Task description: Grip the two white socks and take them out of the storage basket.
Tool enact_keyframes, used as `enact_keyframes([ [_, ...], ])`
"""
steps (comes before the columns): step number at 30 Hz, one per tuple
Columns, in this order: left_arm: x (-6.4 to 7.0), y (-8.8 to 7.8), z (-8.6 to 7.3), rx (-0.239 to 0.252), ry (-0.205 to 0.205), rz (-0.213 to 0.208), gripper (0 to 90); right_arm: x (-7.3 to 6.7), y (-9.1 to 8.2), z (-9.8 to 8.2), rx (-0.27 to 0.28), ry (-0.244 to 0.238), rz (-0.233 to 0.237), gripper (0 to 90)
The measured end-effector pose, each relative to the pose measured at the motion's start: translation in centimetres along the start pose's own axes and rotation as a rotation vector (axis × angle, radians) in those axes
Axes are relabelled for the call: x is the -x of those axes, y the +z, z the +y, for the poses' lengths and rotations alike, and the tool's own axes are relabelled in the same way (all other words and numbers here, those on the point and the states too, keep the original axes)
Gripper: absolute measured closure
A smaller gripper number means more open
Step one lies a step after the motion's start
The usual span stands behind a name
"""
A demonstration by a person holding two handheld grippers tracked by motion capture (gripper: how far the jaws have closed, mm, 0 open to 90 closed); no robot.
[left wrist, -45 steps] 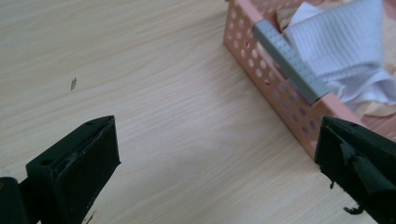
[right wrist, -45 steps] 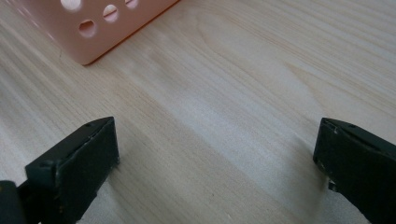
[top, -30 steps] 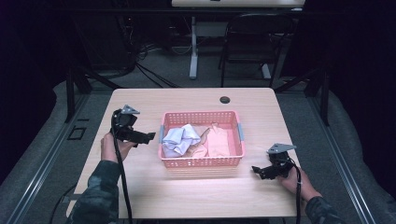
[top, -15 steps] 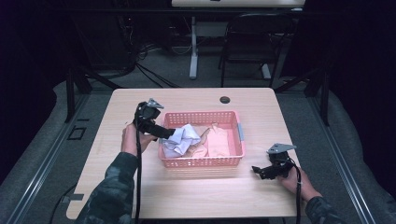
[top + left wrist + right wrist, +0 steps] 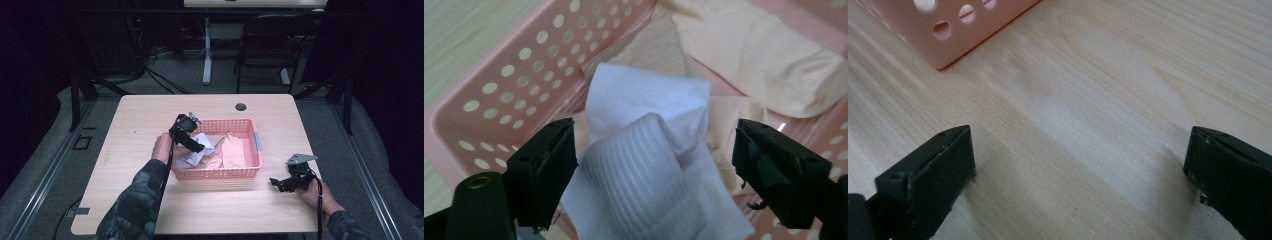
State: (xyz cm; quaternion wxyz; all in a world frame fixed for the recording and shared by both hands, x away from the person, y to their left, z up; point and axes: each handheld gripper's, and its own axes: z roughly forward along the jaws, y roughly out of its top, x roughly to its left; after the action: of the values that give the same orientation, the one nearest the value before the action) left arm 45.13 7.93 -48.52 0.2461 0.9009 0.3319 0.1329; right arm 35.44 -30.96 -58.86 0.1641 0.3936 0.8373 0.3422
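My right gripper (image 5: 281, 182) rests on the pale wooden table (image 5: 140, 125), jaws spread, at 4 o'clock of the pink perforated plastic basket (image 5: 256, 150). My left gripper (image 5: 651, 165), jaws spread, straddles the white ribbed cloth (image 5: 634, 170) inside.

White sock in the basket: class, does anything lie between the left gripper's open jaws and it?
Nothing visible does. The left gripper is over the pink basket with jaws open on either side of the white sock, which lies on top of the beige garments.
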Motion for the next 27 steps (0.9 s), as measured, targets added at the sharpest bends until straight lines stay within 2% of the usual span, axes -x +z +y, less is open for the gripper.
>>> enact_keyframes([
  [1, 0.0, 0.0, 0.0, 0.0, 0.0, 0.0, 19.3, 0.0, 0.0, 0.0, 0.0, 0.0, 0.0, 0.0],
  [2, 0.1, 0.5, 0.1, -0.023, 0.003, 0.009, 19.3, 0.0, 0.0, 0.0, 0.001, 0.001, 0.003, 0.0],
  [5, 0.1, 1.3, 0.1, -0.062, -0.019, 0.016, 22.1, 0.0, 0.0, 0.0, 0.0, 0.0, 0.0, 0.0],
  [7, 0.1, 1.4, 0.0, -0.071, -0.021, 0.024, 28.8, 0.0, 0.0, 0.0, 0.0, 0.0, 0.0, 0.0],
  [8, 0.1, 1.5, 0.0, -0.083, -0.023, 0.037, 28.8, 0.0, 0.0, 0.0, 0.0, 0.0, 0.0, 0.0],
  [9, 0.1, 1.5, 0.0, -0.091, -0.025, 0.038, 33.3, 0.0, 0.0, 0.0, 0.0, 0.0, 0.0, 0.0],
  [10, 0.1, 1.6, -0.1, -0.097, -0.024, 0.044, 43.1, 0.0, 0.0, 0.0, 0.0, 0.0, 0.0, 0.0],
  [11, 0.1, 1.6, -0.1, -0.107, -0.029, 0.048, 43.1, 0.0, 0.0, 0.0, 0.0, 0.0, 0.0, 0.0],
  [12, -0.1, 1.6, -0.2, -0.109, -0.031, 0.044, 54.1, 0.0, 0.0, 0.0, 0.0, 0.0, 0.0, 0.0],
  [13, -0.1, 1.6, -0.2, -0.109, -0.031, 0.044, 59.9, 0.0, 0.0, 0.0, 0.0, 0.0, 0.0, 0.0],
  [16, -0.4, 1.4, -0.4, -0.104, -0.032, 0.031, 73.1, 0.0, 0.0, 0.0, 0.0, 0.0, 0.0, 0.0],
  [18, -0.6, 1.1, -0.5, -0.093, -0.037, 0.029, 77.5, 0.0, 0.0, 0.0, 0.0, 0.0, 0.0, 0.0],
  [20, -0.7, 0.5, -0.6, -0.058, -0.033, 0.027, 79.6, 0.0, 0.0, 0.0, 0.0, 0.0, 0.0, 0.0],
  [22, -0.7, 0.3, -0.6, -0.055, -0.033, 0.026, 80.4, 0.0, 0.0, 0.0, 0.0, 0.0, 0.0, 0.0],
  [24, -0.8, -0.6, -0.5, -0.013, -0.034, 0.033, 80.7, 0.0, 0.0, 0.0, 0.0, 0.0, 0.0, 0.0],
  [25, -0.8, -0.6, -0.5, -0.013, -0.034, 0.033, 80.8, 0.0, 0.0, 0.0, 0.0, 0.0, 0.0, 0.0],
  [27, -0.9, -1.4, -0.4, 0.02, -0.039, 0.036, 80.9, 0.0, 0.0, 0.0, 0.0, 0.0, 0.0, 0.0],
])
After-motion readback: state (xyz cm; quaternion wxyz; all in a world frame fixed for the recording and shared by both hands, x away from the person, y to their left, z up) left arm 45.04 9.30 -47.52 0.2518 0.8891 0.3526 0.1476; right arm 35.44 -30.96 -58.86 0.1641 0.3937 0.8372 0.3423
